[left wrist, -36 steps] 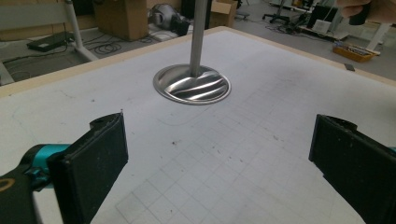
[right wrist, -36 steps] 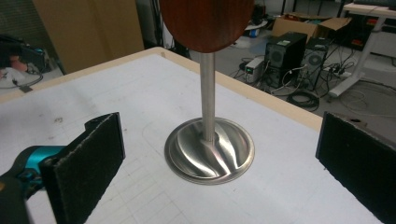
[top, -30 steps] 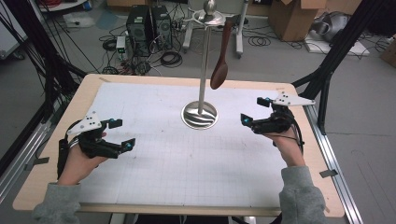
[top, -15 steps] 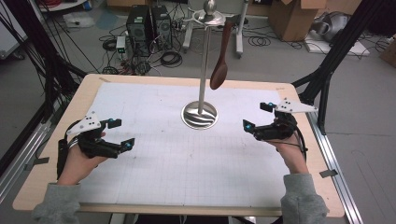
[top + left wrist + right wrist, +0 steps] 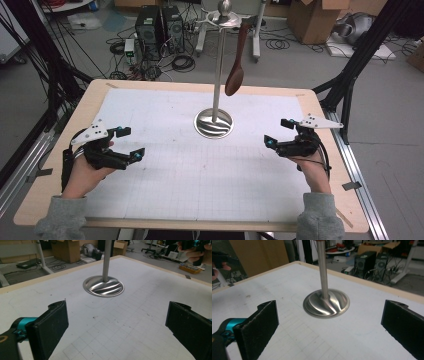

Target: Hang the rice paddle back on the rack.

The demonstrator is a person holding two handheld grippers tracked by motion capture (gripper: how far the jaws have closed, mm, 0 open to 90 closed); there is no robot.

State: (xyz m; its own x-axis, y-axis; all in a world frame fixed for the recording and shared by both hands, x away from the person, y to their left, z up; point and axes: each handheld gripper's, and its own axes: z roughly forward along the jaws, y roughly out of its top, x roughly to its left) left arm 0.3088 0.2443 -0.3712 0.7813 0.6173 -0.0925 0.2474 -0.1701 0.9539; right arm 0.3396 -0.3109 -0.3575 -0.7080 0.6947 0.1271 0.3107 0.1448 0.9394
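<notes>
A: What sits nearest the person?
B: The left gripper [image 5: 127, 142] and right gripper [image 5: 279, 133], jaws spread wide, holding nothing, above the counter [image 5: 165, 195].
A: And farther back?
B: A metal stand [image 5: 214, 122] mid-counter; a brown wooden spoon [image 5: 236, 70] hangs from its top.

1. A metal stand [image 5: 215, 121] rises upright from the desk [image 5: 150, 210], a little behind the middle of its white gridded sheet and nearer the far edge than the near one.
2. Its round, shiny base [image 5: 103, 286] lies flat on the sheet, with a swirled, ridged surface [image 5: 326, 303].
3. A slim straight pole [image 5: 218, 75] runs up from the base's centre to a flat disc top capped by a small ball [image 5: 225, 7].
4. A dark brown wooden spoon [image 5: 236, 62] hangs from the top at the pole's right, bowl down, clear of the desk and beside the pole, not touching it.
</notes>
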